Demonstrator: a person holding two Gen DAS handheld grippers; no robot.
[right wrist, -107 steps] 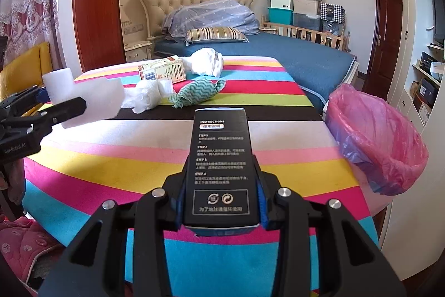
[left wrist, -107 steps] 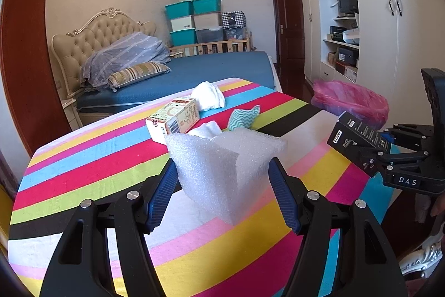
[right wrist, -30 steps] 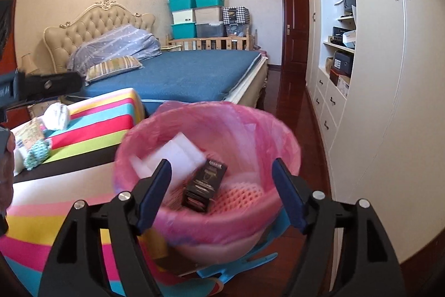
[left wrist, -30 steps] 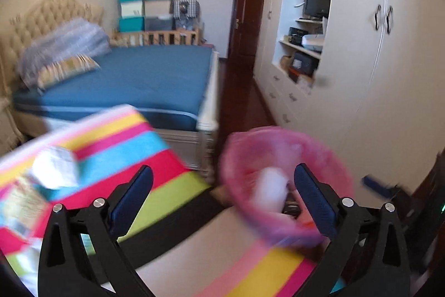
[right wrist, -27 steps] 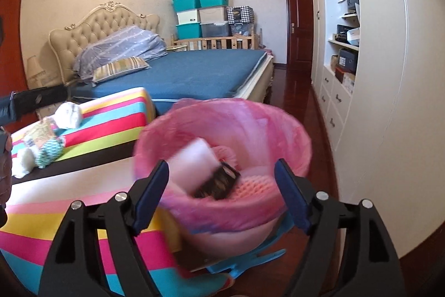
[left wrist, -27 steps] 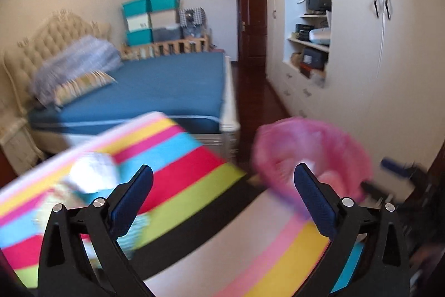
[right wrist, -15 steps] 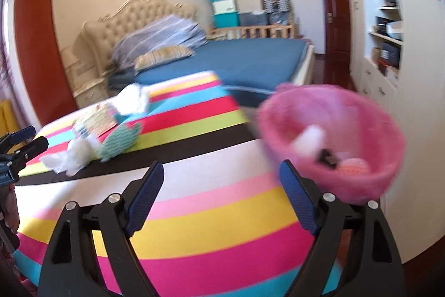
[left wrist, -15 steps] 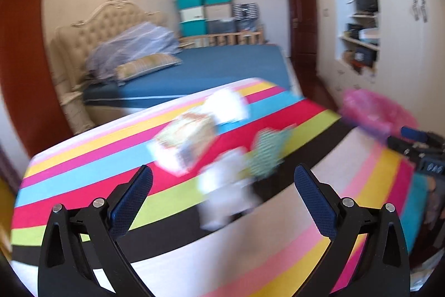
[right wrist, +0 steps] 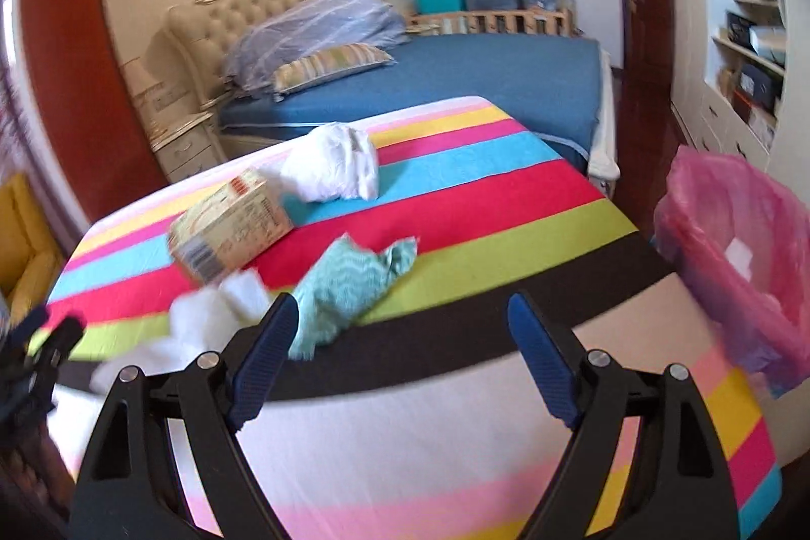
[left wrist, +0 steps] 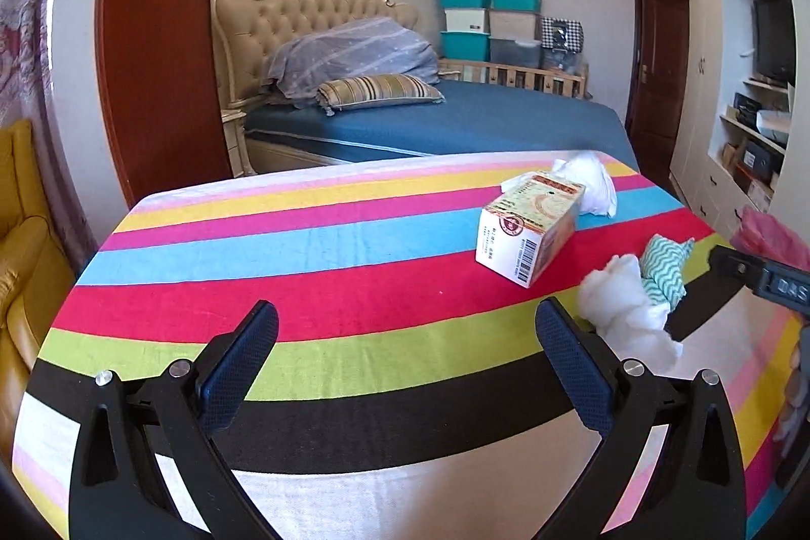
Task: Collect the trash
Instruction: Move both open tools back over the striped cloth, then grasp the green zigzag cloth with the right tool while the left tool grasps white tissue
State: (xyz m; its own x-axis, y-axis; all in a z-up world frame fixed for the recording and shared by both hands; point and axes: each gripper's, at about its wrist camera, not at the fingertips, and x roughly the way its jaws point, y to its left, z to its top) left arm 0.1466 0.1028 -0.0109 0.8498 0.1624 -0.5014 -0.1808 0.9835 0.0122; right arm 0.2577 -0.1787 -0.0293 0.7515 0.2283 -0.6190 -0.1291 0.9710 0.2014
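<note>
On the striped tablecloth (left wrist: pixel 304 236) lie a small printed carton (left wrist: pixel 529 234), a white crumpled tissue (left wrist: pixel 625 307), a teal zigzag wrapper (left wrist: pixel 665 269) and a white crumpled cloth (left wrist: pixel 590 180). My left gripper (left wrist: pixel 405 360) is open and empty, left of the carton. My right gripper (right wrist: pixel 402 358) is open and empty, just in front of the teal wrapper (right wrist: pixel 349 287). The carton (right wrist: pixel 230 231), the tissue (right wrist: pixel 212 312) and the white cloth (right wrist: pixel 334 168) lie beyond it. The pink-lined bin (right wrist: pixel 739 256) stands off the table's right edge.
A blue bed (left wrist: pixel 455 120) with a tufted headboard stands behind the table. A yellow armchair (left wrist: pixel 20 236) is at the left. White cupboards and shelves (right wrist: pixel 749 49) line the right wall. The other gripper shows at the right edge of the left wrist view (left wrist: pixel 764 279).
Both grippers let their items drop into the pink bin, then swung back left over the table. Both now face the remaining trash with open, empty jaws.
</note>
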